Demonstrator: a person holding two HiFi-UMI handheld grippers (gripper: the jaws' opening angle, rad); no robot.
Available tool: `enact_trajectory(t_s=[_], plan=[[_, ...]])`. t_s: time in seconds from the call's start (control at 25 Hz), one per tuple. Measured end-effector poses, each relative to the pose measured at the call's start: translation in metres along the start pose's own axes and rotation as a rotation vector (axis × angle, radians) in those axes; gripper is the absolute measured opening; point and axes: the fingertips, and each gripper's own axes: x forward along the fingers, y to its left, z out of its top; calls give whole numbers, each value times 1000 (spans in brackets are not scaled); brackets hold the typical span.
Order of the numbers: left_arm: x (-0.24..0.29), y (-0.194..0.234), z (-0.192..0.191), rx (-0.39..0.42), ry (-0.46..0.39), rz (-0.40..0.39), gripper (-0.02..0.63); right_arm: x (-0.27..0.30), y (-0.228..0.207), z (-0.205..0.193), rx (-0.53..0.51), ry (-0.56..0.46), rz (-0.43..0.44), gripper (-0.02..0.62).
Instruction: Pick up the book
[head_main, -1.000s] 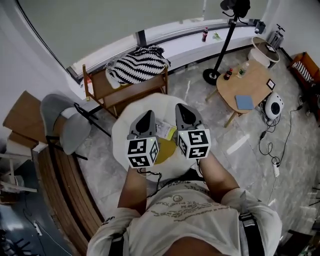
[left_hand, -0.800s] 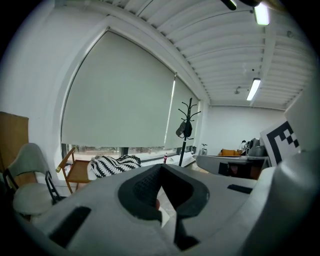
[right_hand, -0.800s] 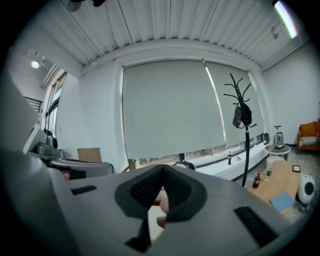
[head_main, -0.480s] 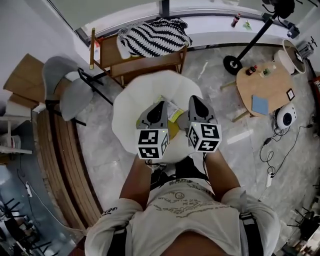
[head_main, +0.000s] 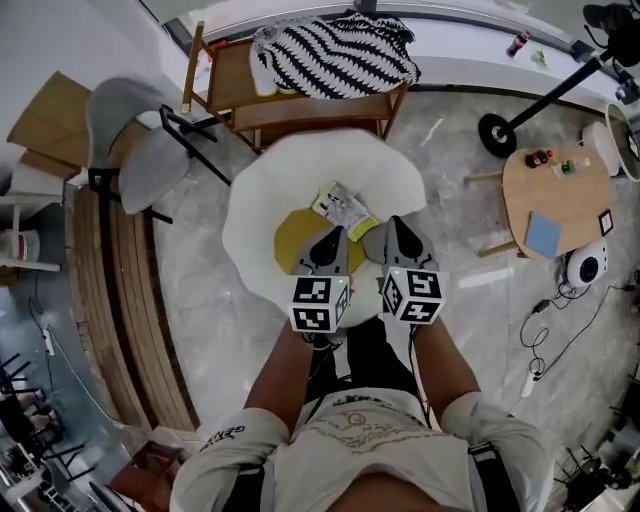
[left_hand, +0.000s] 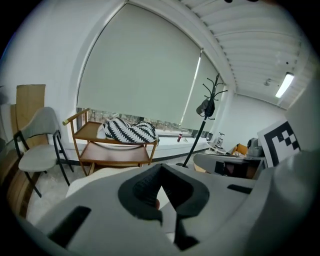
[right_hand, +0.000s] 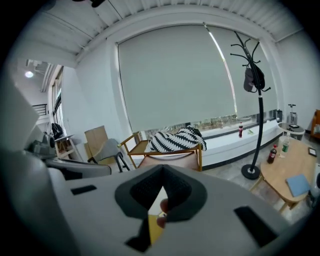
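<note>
Left claw (head_main: 335, 235), right claw (head_main: 394, 226), book (head_main: 345, 207) ahead, trolley (head_main: 300, 108) beyond

I see pale marble floor (head_main: 470, 260), wooden shelf cart (head_main: 300, 110) ahead of my right claw (head_main: 392, 226), drawn blind (right_hand: 175, 80) beyond, grey chair (head_main: 150, 172) to its left, round wooden table (head_main: 555, 185) to its right

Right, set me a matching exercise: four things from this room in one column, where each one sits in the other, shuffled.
Things:
1. book
2. striped blanket
3. blue pad
4. coat stand

Places:
A. wooden trolley
B. grey floor
C. white round table
D. small wooden table

Pairs: 1-C, 2-A, 3-D, 4-B
</note>
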Motion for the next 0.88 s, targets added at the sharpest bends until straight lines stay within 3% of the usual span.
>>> enact_trajectory(t_s=[0.56, 0.88], plan=[[62, 40, -153, -101, 188, 31, 12, 51, -10, -145, -5, 161, 32, 23], [97, 54, -218, -36, 274, 15, 12, 65, -19, -227, 45, 268, 40, 23]])
